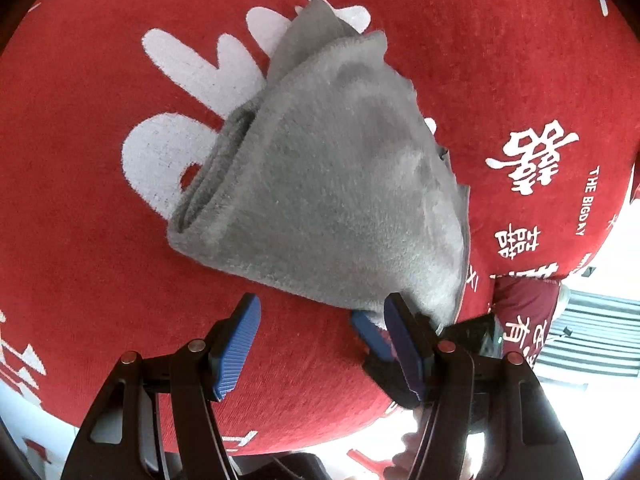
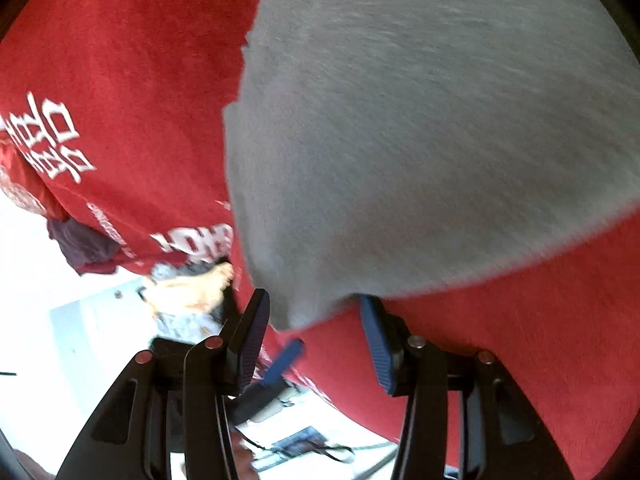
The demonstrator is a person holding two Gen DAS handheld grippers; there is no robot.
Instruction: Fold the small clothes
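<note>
Fleecy grey cloth (image 1: 332,184) looks soft and floppy; I'd pinch its near corner. Both my left gripper (image 1: 320,344) and right gripper (image 2: 316,344) gape, holding nothing.

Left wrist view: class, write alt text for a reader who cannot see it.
A folded grey cloth lies on a red tablecloth printed with white characters. The open left gripper sits at its near edge, beside the right gripper.

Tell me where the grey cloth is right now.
The grey cloth lies folded on the red printed tablecloth, centre of the left wrist view, just ahead of both open grippers, left gripper and right gripper.
</note>
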